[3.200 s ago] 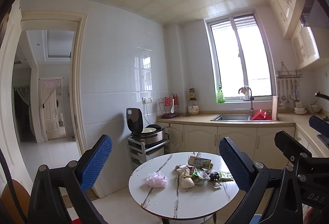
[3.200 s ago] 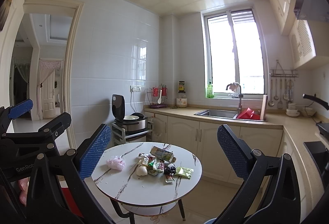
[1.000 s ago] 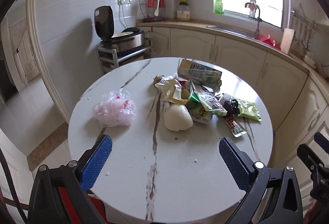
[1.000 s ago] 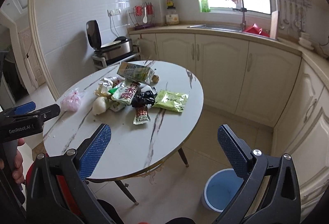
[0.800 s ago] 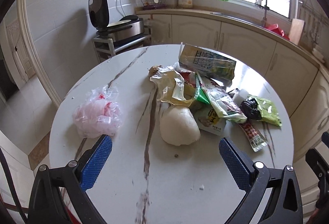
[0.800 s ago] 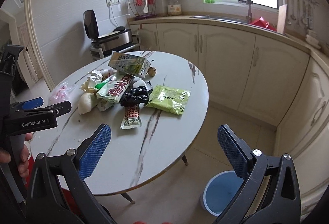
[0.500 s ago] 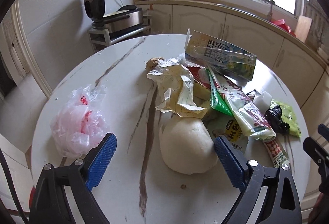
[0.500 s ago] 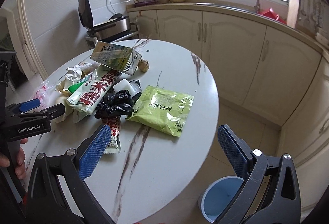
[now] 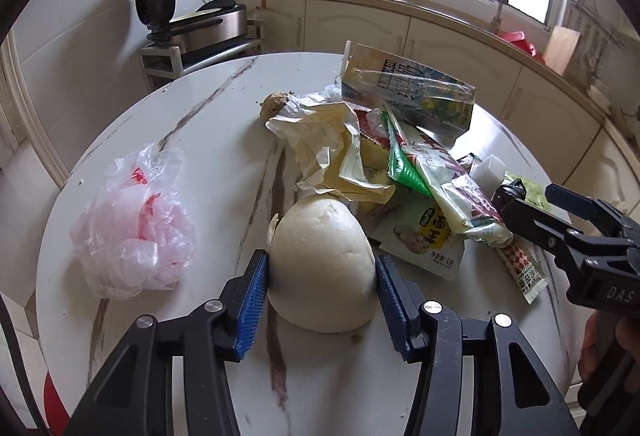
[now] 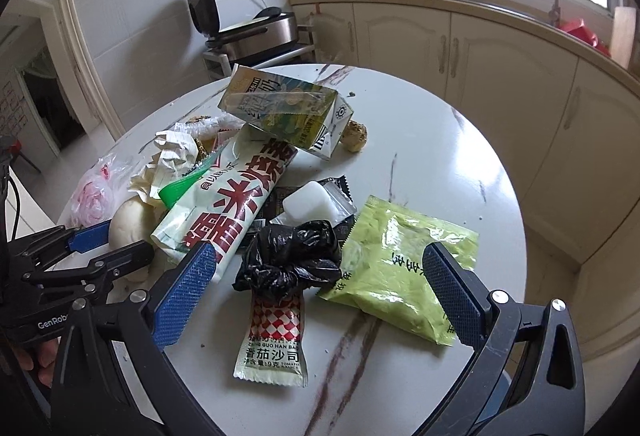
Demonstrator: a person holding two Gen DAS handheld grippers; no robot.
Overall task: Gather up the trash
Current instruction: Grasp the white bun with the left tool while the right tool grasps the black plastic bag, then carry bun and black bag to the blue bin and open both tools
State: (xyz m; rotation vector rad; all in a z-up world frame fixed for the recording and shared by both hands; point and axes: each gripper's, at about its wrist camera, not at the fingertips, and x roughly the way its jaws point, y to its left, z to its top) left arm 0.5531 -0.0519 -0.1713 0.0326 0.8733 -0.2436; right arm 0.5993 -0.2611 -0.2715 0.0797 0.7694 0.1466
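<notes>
While litter crowds a round white marble-veined table (image 9: 224, 108), left gripper (image 9: 320, 288) closing in on a pale, dome-shaped steamed bun (image 9: 324, 264), blue pads flanking both sides and touching or nearly so, firm grip not yet evident. Right gripper (image 10: 316, 284) hovering wide open and empty over a crumpled black plastic bag (image 10: 292, 260), beside a lime-green foil snack packet (image 10: 400, 268) and a red-checked ketchup sachet (image 10: 276, 340). Soft bun likely to squash or tear under a hard squeeze, or slide across smooth stone if pinched low. Crumpled pink-and-white plastic bag (image 9: 132, 228) lying apart to the left.
</notes>
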